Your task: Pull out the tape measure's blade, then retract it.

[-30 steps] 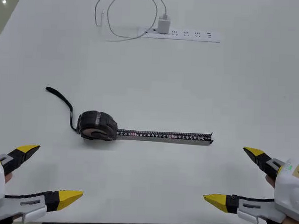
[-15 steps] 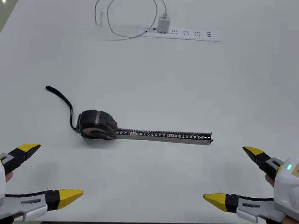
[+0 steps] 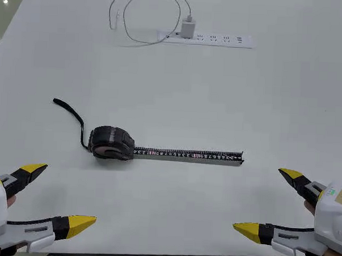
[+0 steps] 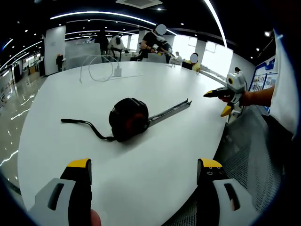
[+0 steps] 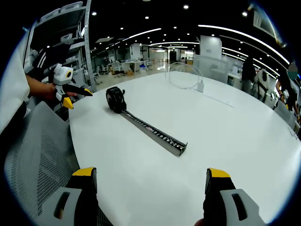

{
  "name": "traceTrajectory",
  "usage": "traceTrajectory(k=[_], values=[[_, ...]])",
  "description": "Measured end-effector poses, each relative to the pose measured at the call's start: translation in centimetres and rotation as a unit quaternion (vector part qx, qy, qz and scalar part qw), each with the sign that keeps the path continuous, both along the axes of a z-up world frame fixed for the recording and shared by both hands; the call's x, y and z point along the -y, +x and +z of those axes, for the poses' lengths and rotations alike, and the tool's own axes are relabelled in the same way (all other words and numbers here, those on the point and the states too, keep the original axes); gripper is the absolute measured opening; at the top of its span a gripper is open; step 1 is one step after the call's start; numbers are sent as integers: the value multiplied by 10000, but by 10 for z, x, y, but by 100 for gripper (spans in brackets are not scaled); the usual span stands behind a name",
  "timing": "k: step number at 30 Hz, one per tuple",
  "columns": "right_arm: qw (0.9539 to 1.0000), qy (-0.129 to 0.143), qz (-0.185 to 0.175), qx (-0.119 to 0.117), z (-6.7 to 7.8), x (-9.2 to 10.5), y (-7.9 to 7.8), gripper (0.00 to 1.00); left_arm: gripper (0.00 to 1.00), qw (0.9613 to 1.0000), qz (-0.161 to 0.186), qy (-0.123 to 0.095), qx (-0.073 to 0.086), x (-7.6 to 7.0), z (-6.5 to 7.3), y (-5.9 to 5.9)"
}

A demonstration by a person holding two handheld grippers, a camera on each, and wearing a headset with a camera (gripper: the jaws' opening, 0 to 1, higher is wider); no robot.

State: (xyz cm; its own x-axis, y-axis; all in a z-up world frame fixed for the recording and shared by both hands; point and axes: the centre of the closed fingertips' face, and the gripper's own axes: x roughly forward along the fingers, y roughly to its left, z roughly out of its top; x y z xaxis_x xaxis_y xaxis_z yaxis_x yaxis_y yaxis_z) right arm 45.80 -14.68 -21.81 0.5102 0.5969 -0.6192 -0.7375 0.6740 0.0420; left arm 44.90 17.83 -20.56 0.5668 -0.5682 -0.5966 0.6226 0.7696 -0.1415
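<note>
Black round-cased tape measure [image 3: 111, 143] is lying on the white table [image 3: 218, 96] while the left yellow-tipped gripper [image 3: 69, 194] and right yellow-tipped gripper [image 3: 257, 198] are hovering at the near edge, both with jaws spread wide. Case is sitting ahead of them, well apart, its marked steel blade [image 3: 187, 155] lying extended rightward and its black strap [image 3: 72, 115] trailing left.

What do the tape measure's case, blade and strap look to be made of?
Case: matte black plastic or rubber, probably; dull surface, reddish side. Blade: likely thin metal; it lies stiff and straight, with printed marks. Strap: soft black cord or webbing, it seems; it curls limply on the table.
</note>
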Motion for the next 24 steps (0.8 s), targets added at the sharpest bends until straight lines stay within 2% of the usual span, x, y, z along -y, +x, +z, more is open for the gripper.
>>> traceTrajectory(k=[14,24], values=[[10000,6,9,-5,0,0,0,95,91,10000,12,2,22,0,2,1],[10000,12,11,-5,0,-1,0,95,91,10000,36,-34,13,5,1,2]])
